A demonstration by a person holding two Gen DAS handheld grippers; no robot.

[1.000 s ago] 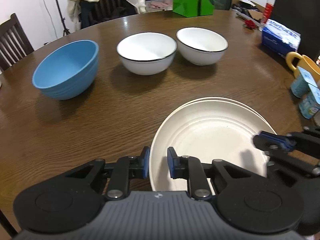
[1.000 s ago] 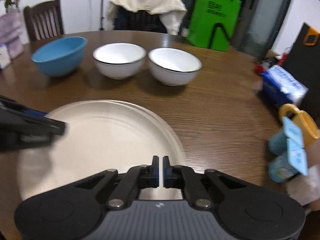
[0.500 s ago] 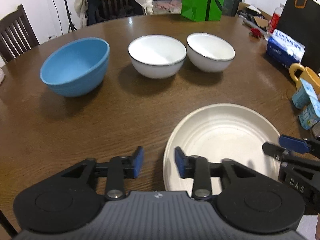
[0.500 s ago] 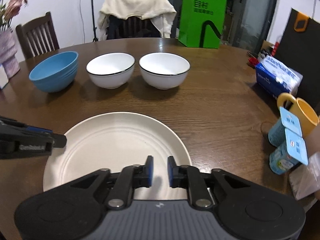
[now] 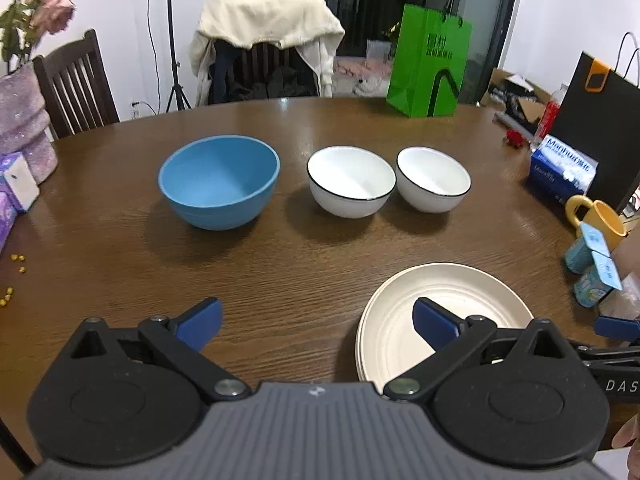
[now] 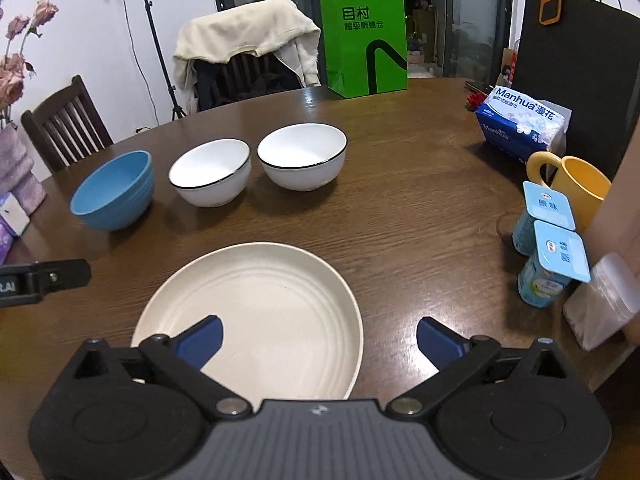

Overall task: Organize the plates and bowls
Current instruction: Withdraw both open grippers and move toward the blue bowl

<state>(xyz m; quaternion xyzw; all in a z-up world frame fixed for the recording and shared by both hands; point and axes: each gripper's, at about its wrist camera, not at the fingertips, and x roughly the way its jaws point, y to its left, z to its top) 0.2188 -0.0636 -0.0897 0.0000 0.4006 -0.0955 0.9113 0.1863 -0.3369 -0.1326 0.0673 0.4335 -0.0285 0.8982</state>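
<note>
A cream plate stack (image 5: 464, 304) (image 6: 260, 308) lies on the round wooden table (image 5: 304, 264) near the front. A blue bowl (image 5: 219, 186) (image 6: 114, 190) and two white black-rimmed bowls (image 5: 351, 180) (image 5: 434, 179) stand in a row further back; they also show in the right wrist view (image 6: 210, 176) (image 6: 302, 156). My left gripper (image 5: 316, 322) is open and empty, raised left of the plates. My right gripper (image 6: 318, 340) is open and empty, raised over the plates' near right edge.
A yellow mug (image 6: 576, 184), two small yogurt cups (image 6: 552, 248) and a blue tissue pack (image 6: 520, 124) crowd the right side. A green bag (image 6: 366, 40) stands at the back. Chairs (image 5: 76, 84) ring the far edge. Purple packs (image 5: 16, 188) sit far left.
Both grippers have opened wide, let go of the plate and drawn back and up. The plate now rests on the stack on the table.
</note>
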